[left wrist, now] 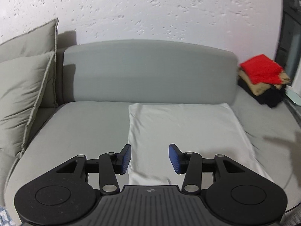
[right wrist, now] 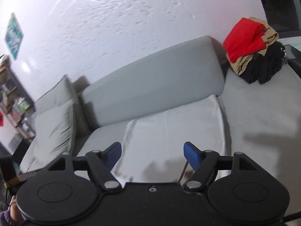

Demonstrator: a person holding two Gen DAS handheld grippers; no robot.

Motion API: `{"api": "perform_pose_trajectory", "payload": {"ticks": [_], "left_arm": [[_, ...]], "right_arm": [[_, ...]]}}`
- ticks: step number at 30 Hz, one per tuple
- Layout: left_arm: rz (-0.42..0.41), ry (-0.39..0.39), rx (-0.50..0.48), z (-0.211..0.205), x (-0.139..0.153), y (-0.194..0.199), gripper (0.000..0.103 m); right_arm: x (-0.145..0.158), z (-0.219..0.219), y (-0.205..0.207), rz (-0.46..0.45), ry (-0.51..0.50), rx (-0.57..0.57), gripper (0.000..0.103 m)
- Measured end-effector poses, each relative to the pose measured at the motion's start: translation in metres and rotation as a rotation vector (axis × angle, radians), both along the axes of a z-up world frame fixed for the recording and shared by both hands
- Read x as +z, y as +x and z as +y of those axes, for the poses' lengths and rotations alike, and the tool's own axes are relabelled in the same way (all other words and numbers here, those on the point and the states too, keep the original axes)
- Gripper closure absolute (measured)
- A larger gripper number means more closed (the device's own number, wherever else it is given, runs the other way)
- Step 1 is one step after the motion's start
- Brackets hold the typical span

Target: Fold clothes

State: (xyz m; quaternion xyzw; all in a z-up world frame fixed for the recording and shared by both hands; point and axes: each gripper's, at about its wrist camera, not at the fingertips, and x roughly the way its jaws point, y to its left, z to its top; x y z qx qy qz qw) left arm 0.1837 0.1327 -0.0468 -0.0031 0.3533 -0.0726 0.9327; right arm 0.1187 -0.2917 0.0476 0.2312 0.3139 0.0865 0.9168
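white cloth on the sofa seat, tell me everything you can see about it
The white cloth is a pale, smooth, faintly shiny fabric spread flat on the grey sofa seat, roughly rectangular, with soft wrinkles and a straight left edge. Its far edge runs along the base of the backrest cushion; its near end passes under both open grippers, the left gripper and the right gripper, neither of which grips it. It lies apart from the folded pile of red, tan and black clothes at the right end.

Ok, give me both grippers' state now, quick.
Left gripper: open, holding nothing, above the white cloth.
Right gripper: open, holding nothing, also over the white cloth.
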Motion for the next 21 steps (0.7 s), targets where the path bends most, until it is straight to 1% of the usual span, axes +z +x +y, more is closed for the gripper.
{"api": "perform_pose_trajectory", "payload": {"ticks": [2, 3, 4, 5, 6, 7, 8, 10, 12, 13, 14, 19, 20, 21], "left_arm": [[0.030, -0.026, 0.030, 0.006, -0.018, 0.033, 0.062], [0.044, -0.039, 0.045, 0.008, -0.027, 0.050, 0.063], [0.059, -0.052, 0.060, 0.011, -0.036, 0.066, 0.067], [0.074, -0.064, 0.075, 0.014, -0.045, 0.083, 0.076], [0.089, -0.077, 0.090, 0.017, -0.054, 0.100, 0.079], [0.104, -0.090, 0.105, 0.020, -0.063, 0.116, 0.086], [0.118, -0.103, 0.120, 0.022, -0.072, 0.133, 0.090], [0.148, -0.129, 0.150, 0.028, -0.090, 0.166, 0.090], [0.177, -0.155, 0.180, 0.034, -0.108, 0.199, 0.082], [0.191, -0.167, 0.193, 0.036, -0.117, 0.215, 0.068], [0.191, -0.173, 0.187, 0.036, -0.122, 0.224, 0.061], [0.194, -0.206, 0.157, 0.035, -0.148, 0.271, 0.063], [0.181, -0.223, 0.142, 0.035, -0.148, 0.278, 0.065], [0.176, -0.230, 0.128, 0.033, -0.146, 0.285, 0.066]], "right_arm": [[-0.019, -0.009, 0.034, 0.025, 0.012, -0.026, 0.032], [-0.029, -0.013, 0.051, 0.037, 0.018, -0.040, 0.036], [-0.040, -0.017, 0.068, 0.050, 0.023, -0.050, 0.055], [-0.055, -0.021, 0.086, 0.069, 0.027, -0.056, 0.079], [-0.070, -0.024, 0.101, 0.093, 0.030, -0.065, 0.088], [-0.085, -0.028, 0.117, 0.117, 0.034, -0.075, 0.088], [-0.099, -0.032, 0.133, 0.136, 0.035, -0.086, 0.088], [-0.122, -0.043, 0.165, 0.153, 0.029, -0.120, 0.086], [-0.140, -0.056, 0.192, 0.169, 0.036, -0.151, 0.073], [-0.149, -0.062, 0.203, 0.175, 0.043, -0.164, 0.066], [-0.157, -0.068, 0.215, 0.182, 0.049, -0.177, 0.064], [-0.200, -0.099, 0.274, 0.214, 0.082, -0.243, 0.065], [-0.209, -0.105, 0.285, 0.221, 0.089, -0.256, 0.065], [-0.215, -0.109, 0.295, 0.224, 0.090, -0.262, 0.070]]}}
